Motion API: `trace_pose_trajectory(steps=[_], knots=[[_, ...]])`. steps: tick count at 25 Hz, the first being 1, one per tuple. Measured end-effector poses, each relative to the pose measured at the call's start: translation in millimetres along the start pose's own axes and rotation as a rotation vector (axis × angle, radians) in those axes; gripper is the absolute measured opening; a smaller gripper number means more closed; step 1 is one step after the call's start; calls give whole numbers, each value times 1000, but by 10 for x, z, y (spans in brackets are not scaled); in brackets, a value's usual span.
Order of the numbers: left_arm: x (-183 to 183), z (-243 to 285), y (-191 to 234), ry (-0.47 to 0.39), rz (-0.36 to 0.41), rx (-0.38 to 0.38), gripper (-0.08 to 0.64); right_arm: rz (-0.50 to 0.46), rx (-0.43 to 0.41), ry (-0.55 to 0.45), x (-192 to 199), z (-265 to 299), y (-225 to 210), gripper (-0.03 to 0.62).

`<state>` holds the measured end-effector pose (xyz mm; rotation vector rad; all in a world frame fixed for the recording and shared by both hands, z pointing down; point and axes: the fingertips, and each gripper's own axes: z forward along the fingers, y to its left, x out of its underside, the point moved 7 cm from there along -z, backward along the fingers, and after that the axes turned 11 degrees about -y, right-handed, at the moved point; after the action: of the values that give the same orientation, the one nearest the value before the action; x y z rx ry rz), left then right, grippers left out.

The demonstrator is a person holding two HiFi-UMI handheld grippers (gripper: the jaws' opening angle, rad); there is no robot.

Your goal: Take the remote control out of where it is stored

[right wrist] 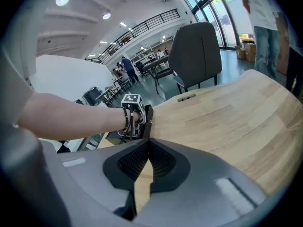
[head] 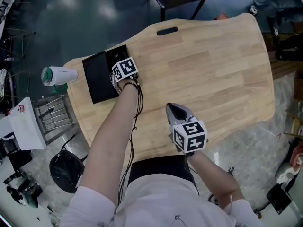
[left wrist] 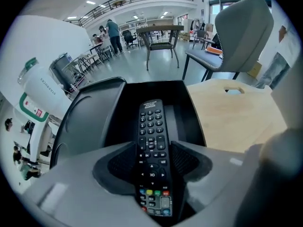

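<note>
Left tool [left wrist: 152,162] is clamping the seemingly light, stiff, slick remote control [left wrist: 151,126] low down, inside the box [left wrist: 94,112]; right tool [right wrist: 142,167] is idling closed.

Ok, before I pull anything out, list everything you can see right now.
remote control: one, black, in the open box, between the left gripper's jaws
box: one, black, lid open, at the table's left edge
table: one, light wood, handle slot at its far edge
cup: one, white with green, left of the box, past the table's edge
chair: one, grey, beyond the far edge
left gripper: one, grey, shut on the remote control
right gripper: one, grey, jaws together, empty, over the table's near side
</note>
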<state>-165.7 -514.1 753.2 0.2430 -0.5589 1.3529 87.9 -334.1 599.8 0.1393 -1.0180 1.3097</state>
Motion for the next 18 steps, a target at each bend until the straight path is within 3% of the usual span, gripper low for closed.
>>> trace_pose_trajectory(steps=[7, 12, 18], knots=[[-10, 19, -25, 14, 35, 40, 242, 8, -18, 13, 31, 23, 26, 26], [-14, 90, -16, 53, 11, 87, 241, 22, -26, 28, 72, 39, 50, 26], [-31, 93, -25, 41, 16, 113, 239, 18, -27, 33, 69, 74, 82, 26]])
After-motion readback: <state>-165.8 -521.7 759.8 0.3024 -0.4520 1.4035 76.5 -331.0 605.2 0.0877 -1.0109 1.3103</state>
